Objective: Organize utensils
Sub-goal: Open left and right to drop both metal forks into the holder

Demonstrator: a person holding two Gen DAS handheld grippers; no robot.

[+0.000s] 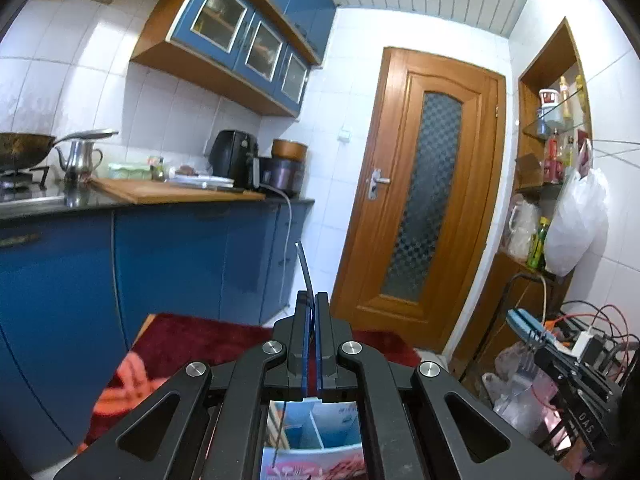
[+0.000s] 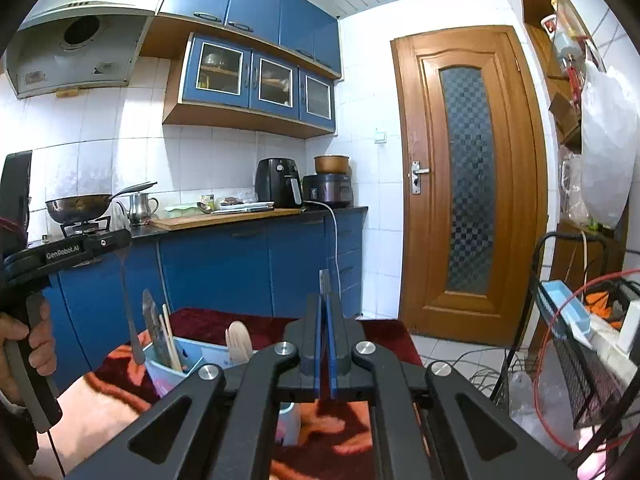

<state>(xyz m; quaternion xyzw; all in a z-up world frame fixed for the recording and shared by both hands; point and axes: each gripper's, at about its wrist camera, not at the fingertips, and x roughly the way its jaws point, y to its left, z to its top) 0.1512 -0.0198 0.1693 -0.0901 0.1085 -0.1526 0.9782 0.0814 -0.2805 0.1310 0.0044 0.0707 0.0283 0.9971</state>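
Utensils are clamped in both grippers. Left gripper (image 1: 312,300): jaws together on a thin metal utensil (image 1: 305,268), whose edge rises above the fingertips; in the right wrist view the same tool hangs downward from that gripper as a long slim handle with a rounded end, near left of the scene. Its type cannot be told. A hand (image 2: 24,344) grips the left gripper's handle at far left.

Right gripper (image 2: 323,300): jaws together on a fork (image 1: 530,364); a narrow metal tip protrudes above the fingertips, and the left wrist view shows the tines pointing down at far right.

Utensil holder (image 2: 192,356): light blue, compartmented, standing on the red patterned cloth (image 2: 240,326) below and between the grippers. It contains a metal utensil, wooden chopsticks (image 2: 170,342) and a pale wooden spoon (image 2: 239,340), all upright or slightly tilted.

Blue cabinets (image 2: 224,264) and the wooden door (image 2: 468,184) stand on the far side.
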